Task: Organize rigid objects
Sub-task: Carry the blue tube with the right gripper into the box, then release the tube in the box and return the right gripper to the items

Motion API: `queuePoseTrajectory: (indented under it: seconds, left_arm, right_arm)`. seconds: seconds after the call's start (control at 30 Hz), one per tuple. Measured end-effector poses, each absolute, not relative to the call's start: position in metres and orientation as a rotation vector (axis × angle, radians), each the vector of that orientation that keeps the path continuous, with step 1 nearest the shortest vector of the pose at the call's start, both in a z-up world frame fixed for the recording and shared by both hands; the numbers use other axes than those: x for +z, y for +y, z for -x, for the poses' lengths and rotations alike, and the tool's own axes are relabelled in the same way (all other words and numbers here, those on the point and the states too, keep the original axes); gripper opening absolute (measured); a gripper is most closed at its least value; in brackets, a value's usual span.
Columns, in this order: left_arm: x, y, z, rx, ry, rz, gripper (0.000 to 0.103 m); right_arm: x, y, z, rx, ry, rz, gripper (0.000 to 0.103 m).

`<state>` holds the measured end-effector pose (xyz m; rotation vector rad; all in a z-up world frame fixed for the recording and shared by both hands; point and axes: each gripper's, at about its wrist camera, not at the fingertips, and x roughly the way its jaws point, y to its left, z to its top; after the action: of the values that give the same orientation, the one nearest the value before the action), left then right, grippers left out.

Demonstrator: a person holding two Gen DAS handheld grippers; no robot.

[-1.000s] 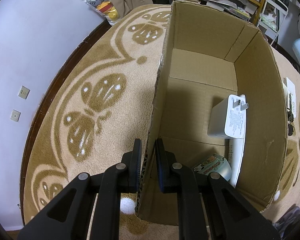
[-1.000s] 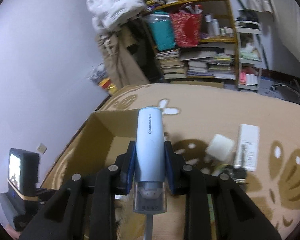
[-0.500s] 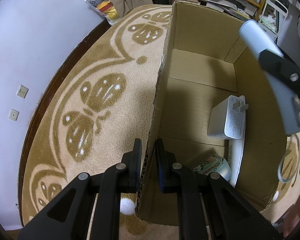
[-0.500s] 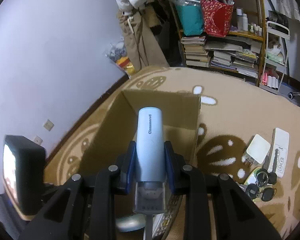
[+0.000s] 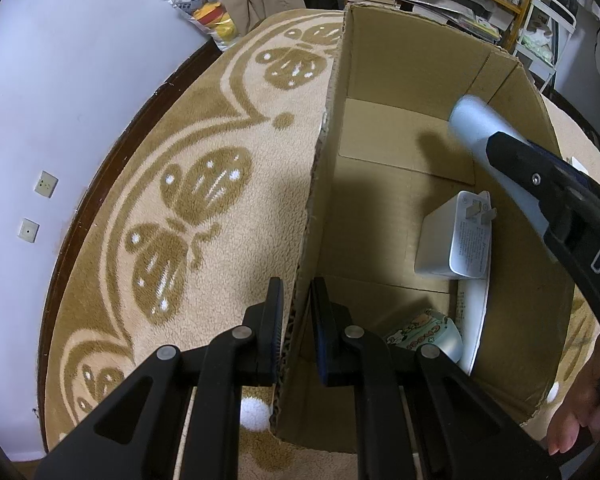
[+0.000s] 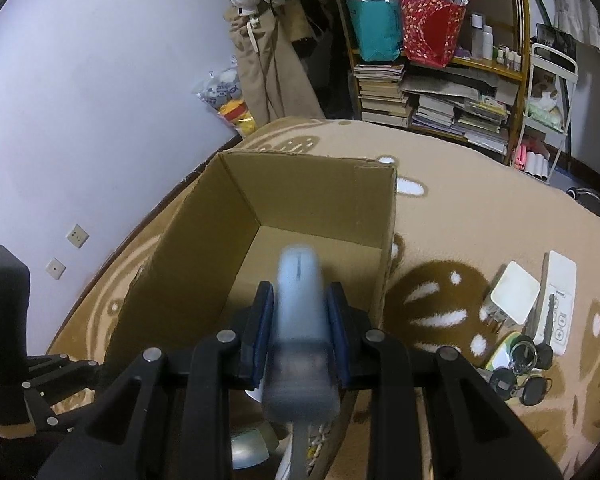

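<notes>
Cardboard box [image 5: 384, 80] wall pinched near its left corner by left gripper [image 5: 296, 312] to steady it, pale blue device [image 6: 300, 304] clamped in right gripper [image 6: 300, 312] above the open box, ready for dropping beside white charger [image 5: 452, 240].

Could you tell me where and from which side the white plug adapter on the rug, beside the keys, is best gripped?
Probably from above, closing on two opposite flat sides of the white plug adapter. Its body is squarish and lies flat on the rug; avoid the edge crowded by the keys.
</notes>
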<state>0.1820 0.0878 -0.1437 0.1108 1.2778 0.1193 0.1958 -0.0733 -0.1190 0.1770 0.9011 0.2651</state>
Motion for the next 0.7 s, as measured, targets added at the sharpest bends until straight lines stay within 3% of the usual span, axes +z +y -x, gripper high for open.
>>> queuePoseTrajectory:
  seconds: [0.23, 0.37, 0.5, 0.57, 0.7]
  left_arm:
    - [-0.142, 0.087, -0.183, 0.119, 1.277, -0.112, 0.013]
    - [-0.143, 0.087, -0.183, 0.119, 1.278, -0.113, 0.013]
    - [-0.144, 0.087, -0.184, 0.121, 1.277, -0.114, 0.013]
    - [-0.144, 0.087, -0.184, 0.130, 1.276, -0.120, 0.013]
    - [-0.143, 0.088, -0.183, 0.128, 1.275, -0.113, 0.013]
  right_arm:
    - [-0.100, -0.084, -0.193, 0.257, 0.861, -0.200, 0.030]
    - [-0.089, -0.094, -0.188, 0.217, 0.839, -0.171, 0.062]
    - [-0.080, -0.108, -0.178, 0.205, 0.799, -0.111, 0.075]
    - [-0.081, -0.115, -0.175, 0.178, 0.798, -0.094, 0.087]
    - [-0.086, -0.132, -0.167, 0.099, 0.797, -0.050, 0.091]
